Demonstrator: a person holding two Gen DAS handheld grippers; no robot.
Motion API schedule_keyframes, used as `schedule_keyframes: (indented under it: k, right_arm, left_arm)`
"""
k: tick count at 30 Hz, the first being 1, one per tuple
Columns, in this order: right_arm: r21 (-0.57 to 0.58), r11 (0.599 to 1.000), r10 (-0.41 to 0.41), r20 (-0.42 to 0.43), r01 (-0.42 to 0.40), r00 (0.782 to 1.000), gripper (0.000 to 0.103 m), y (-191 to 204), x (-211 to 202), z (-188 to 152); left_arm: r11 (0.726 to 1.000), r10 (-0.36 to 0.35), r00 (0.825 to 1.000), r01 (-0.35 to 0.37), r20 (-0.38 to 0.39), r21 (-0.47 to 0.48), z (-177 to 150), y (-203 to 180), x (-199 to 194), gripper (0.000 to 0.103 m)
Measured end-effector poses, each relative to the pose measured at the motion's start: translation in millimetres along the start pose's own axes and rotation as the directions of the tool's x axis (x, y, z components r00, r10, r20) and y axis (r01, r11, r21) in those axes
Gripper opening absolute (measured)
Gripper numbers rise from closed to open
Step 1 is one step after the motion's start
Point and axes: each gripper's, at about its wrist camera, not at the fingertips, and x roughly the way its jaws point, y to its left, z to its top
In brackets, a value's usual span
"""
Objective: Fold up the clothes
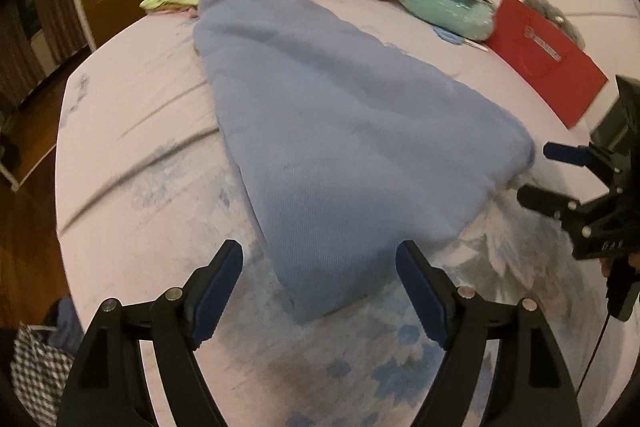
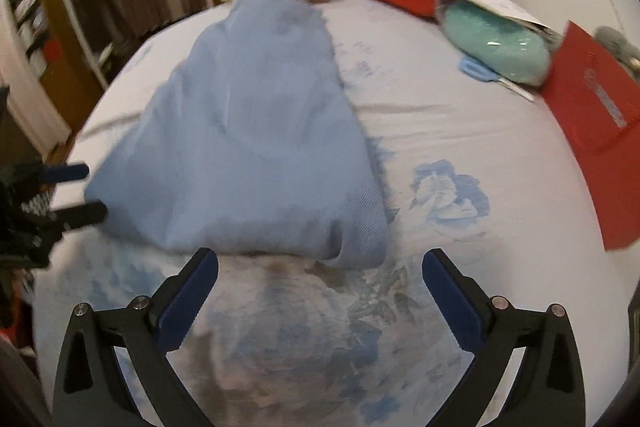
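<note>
**Blue garment lying folded on the bed**

The blue garment point(image 1: 340, 131) is a light blue, finely ribbed cloth, folded into a long strip with no part lifted. It lies flat on the floral sheet point(image 1: 140, 131), narrow at its far end toward 12 o'clock and widening toward the near end at 6 o'clock. Its surface is mostly smooth with soft creases. In the right wrist view the garment point(image 2: 256, 131) shows a small rolled pucker at its near right corner.
</note>
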Motion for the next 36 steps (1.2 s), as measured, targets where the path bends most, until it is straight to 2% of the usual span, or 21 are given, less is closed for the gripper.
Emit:
schedule_keyframes:
  k: [3, 4, 6, 10, 11, 23, 24, 25, 26, 27, 31, 32, 33, 34, 36]
  right_arm:
    - [-0.035, 0.999, 0.014, 0.015, -0.014, 1.000, 0.103, 2, 12, -2]
    - [-0.048, 0.999, 0.020, 0.016, -0.019, 1.000, 0.103, 3, 17, -2]
    - [-0.069, 0.998, 0.011, 0.022, -0.010, 1.000, 0.102, 6, 27, -4]
    - [-0.053, 0.999, 0.015, 0.041, -0.013, 0.999, 0.102, 2, 31, 0]
    - [-0.056, 0.998, 0.014, 0.036, -0.012, 0.999, 0.103, 1, 32, 0]
    - [-0.070, 0.997, 0.015, 0.017, -0.014, 1.000, 0.103, -1, 38, 3]
    - [-0.066, 0.998, 0.010, 0.017, -0.009, 1.000, 0.101, -1, 38, 4]
    - [-0.056, 0.998, 0.001, 0.032, 0.001, 1.000, 0.084, 0, 35, 4]
    - [-0.045, 0.999, -0.009, 0.050, 0.011, 0.999, 0.046, 1, 30, 5]
    - [-0.039, 0.999, -0.014, 0.052, 0.016, 0.999, 0.029, 2, 29, 6]
    - [-0.051, 0.998, -0.021, 0.065, 0.024, 0.998, 0.027, 4, 29, 6]
    - [-0.044, 0.999, -0.022, 0.067, 0.025, 0.998, 0.022, 5, 29, 6]
    - [-0.041, 0.999, -0.023, 0.070, 0.026, 0.997, 0.014, 6, 28, 6]
    - [-0.040, 0.999, -0.024, 0.073, 0.027, 0.997, 0.013, 8, 27, 6]
    - [-0.029, 0.999, -0.013, 0.095, 0.015, 0.995, 0.010, 11, 22, 8]
  left_arm:
    - [0.999, 0.007, 1.000, -0.007, -0.021, -0.044, -5, 0, 17, 0.081]
    - [0.999, 0.027, 1.000, -0.026, 0.007, -0.032, -7, -4, 17, 0.082]
    - [0.998, 0.066, 0.997, -0.066, 0.033, -0.005, -10, -13, 22, 0.089]
    - [0.994, 0.097, 0.993, -0.094, 0.061, -0.050, -10, -14, 28, 0.096]
    - [0.993, 0.106, 0.992, -0.103, 0.062, -0.059, -10, -14, 30, 0.103]
    - [0.994, 0.100, 0.992, -0.097, 0.072, -0.041, -9, -6, 29, 0.103]
    - [0.995, 0.096, 0.993, -0.094, 0.073, -0.035, -9, -5, 28, 0.100]
    - [0.996, 0.087, 0.993, -0.086, 0.075, -0.027, -10, -5, 27, 0.097]
    - [0.997, 0.074, 0.994, -0.074, 0.076, -0.012, -10, -7, 24, 0.089]
    - [0.998, 0.061, 0.995, -0.062, 0.076, 0.002, -10, -8, 22, 0.078]
    - [0.999, 0.044, 0.995, -0.046, 0.090, 0.026, -9, -14, 20, 0.069]
    - [0.999, 0.040, 0.995, -0.043, 0.093, 0.031, -8, -15, 19, 0.053]
    - [0.998, 0.028, 0.995, -0.033, 0.091, 0.053, -6, -17, 17, 0.018]
    - [0.997, 0.028, 0.996, -0.034, 0.081, 0.073, -3, -18, 16, 0.009]
    - [0.996, 0.012, 0.998, -0.018, 0.065, 0.087, 2, -17, 14, 0.007]
